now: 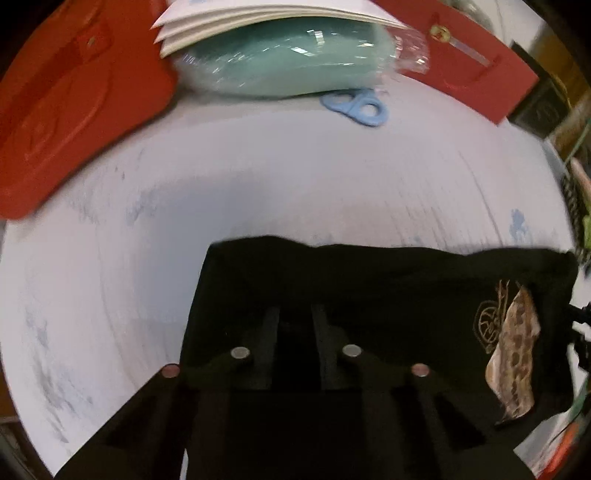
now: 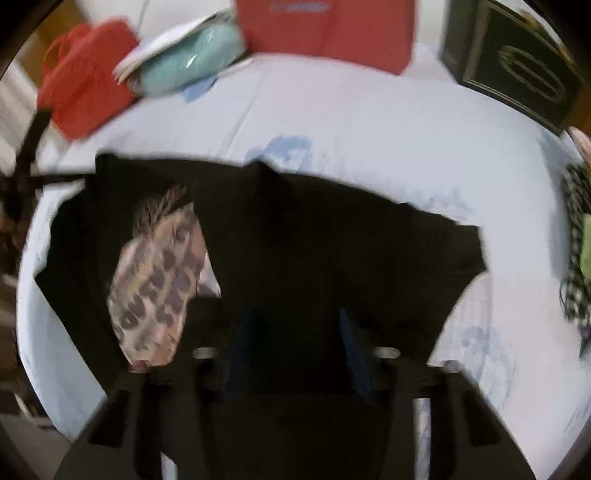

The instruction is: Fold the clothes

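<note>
Pinching black shirt (image 1: 369, 288), left gripper (image 1: 294, 314) nearly closed on cloth, right gripper (image 2: 295, 314) likewise.

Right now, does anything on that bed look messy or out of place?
The black garment lies rumpled, its top edge bunched into a peak, not yet a neat fold. Behind it a stack of papers sits askew on a teal plastic-wrapped bundle. Nothing looks spilled or damaged.

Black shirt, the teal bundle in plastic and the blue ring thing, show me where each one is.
black shirt (image 1: 388, 288): left wrist view, plain fabric beside the print.
teal bundle (image 1: 280, 62): left wrist view, middle of its wrapped top.
blue ring thing (image 1: 356, 105): left wrist view, between its loops.
</note>
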`<state>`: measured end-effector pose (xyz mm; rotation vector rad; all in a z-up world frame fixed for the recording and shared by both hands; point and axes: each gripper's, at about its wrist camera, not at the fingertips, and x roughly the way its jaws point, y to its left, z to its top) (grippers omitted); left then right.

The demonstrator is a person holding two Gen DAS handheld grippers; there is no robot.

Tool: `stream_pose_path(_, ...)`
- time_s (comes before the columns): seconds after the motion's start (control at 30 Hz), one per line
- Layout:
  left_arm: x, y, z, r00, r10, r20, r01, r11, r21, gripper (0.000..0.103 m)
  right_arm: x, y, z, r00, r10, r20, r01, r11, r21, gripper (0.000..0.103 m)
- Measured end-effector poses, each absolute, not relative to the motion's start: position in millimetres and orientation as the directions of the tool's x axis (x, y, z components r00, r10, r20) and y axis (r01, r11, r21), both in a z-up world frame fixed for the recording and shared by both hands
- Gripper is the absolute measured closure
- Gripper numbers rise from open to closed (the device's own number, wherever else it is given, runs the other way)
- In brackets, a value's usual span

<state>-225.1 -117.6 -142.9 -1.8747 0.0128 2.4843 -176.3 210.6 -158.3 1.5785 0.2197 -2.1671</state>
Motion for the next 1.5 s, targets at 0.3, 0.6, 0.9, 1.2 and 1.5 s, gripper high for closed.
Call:
stream_pose_path(0.3, -168, -134, -99, -0.360, 0.072, -0.930, -0.031, -0.997, -0.065, 0.081, -121, 217, -79, -0.284, -0.500, -0.818, 0.687, -0.701, 0.190, 0.096)
stream_pose_path(0.6, -146, -170, -109, -0.305, 0.031, -0.952, 0.081, -0.995, -0.058, 0.049, -123, 278, -90, -0.279, -0.377, -0.883, 0.482, -0.850, 0.210, 0.070)
stream_pose_path(0.9, -196, -164, -131, -0.297, 0.038, -0.954, 0.129, -0.988, -0.080, 0.048, -194, 303, -109, -0.348, -0.257, -0.902, 0.210, -0.959, 0.192, 0.064)
stream_pose_path(1.2, -218, -142, -156, -0.295, -0.019, -0.955, 0.058, -0.998, 0.002, 0.048, -234, 274, -145, -0.340, -0.188, -0.922, 0.215, -0.969, 0.118, 0.050)
stream_pose_path(1.5, -223, -145, -155, -0.331, -0.052, -0.942, 0.072, -0.997, 0.030, 0.088, -246, 287, -141, -0.432, -0.072, -0.899, 0.132, -0.991, 0.016, 0.080)
